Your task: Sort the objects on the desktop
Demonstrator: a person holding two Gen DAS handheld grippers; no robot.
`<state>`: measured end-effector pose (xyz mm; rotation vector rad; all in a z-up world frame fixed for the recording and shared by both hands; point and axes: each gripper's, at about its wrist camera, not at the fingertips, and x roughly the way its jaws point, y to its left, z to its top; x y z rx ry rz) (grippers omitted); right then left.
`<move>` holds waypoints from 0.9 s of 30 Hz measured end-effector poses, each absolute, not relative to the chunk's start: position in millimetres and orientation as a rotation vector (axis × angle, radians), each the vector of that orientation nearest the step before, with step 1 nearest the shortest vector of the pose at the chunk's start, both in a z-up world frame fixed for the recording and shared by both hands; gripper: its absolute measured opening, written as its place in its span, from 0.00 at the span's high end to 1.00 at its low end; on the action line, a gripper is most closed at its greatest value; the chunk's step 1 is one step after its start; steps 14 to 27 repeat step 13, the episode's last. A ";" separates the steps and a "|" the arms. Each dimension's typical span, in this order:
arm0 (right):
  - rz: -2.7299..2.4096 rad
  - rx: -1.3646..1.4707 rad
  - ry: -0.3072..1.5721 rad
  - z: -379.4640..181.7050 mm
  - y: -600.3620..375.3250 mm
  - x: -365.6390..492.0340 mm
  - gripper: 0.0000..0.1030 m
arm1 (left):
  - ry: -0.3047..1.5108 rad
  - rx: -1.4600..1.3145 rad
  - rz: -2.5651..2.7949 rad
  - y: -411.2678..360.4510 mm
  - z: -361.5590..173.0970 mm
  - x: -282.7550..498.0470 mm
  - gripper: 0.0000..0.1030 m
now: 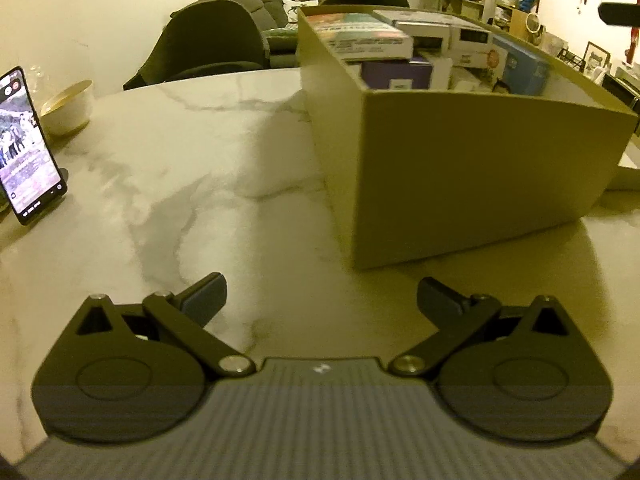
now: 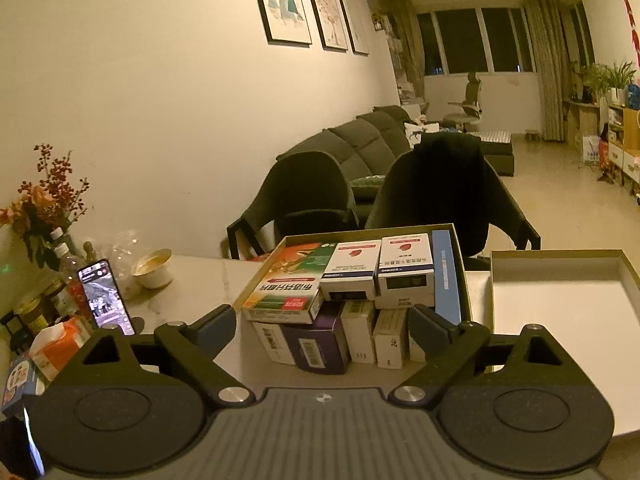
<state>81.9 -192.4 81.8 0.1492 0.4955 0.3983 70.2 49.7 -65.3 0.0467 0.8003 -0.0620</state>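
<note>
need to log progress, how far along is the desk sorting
Done: the cardboard box already holds a stack of medicine cartons, with its lid lying open-side up beside it. In hand: nothing; the left gripper is open over bare table, the right gripper open above the box. Left: phone, bowl, jars and tissue pack still sit at the table's edge.

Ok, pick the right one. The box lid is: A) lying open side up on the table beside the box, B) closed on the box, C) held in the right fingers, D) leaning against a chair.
A: in the right wrist view the lid lies open side up on the table, right of the box full of cartons; the right gripper is open and holds nothing.
</note>
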 end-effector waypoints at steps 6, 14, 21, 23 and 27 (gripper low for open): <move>0.373 0.154 0.462 81.7 -202.6 59.4 0.06 | 0.800 0.036 -0.101 32.2 -60.4 71.6 0.00; 0.318 0.176 0.456 72.5 -223.4 38.8 0.05 | 0.808 0.023 -0.132 15.4 -64.1 75.1 0.00; 0.318 0.176 0.456 72.5 -223.4 38.8 0.05 | 0.808 0.023 -0.132 15.4 -64.1 75.1 0.00; 0.318 0.176 0.456 72.5 -223.4 38.8 0.05 | 0.808 0.023 -0.132 15.4 -64.1 75.1 0.00; 0.318 0.176 0.456 72.5 -223.4 38.8 0.05 | 0.808 0.023 -0.132 15.4 -64.1 75.1 0.00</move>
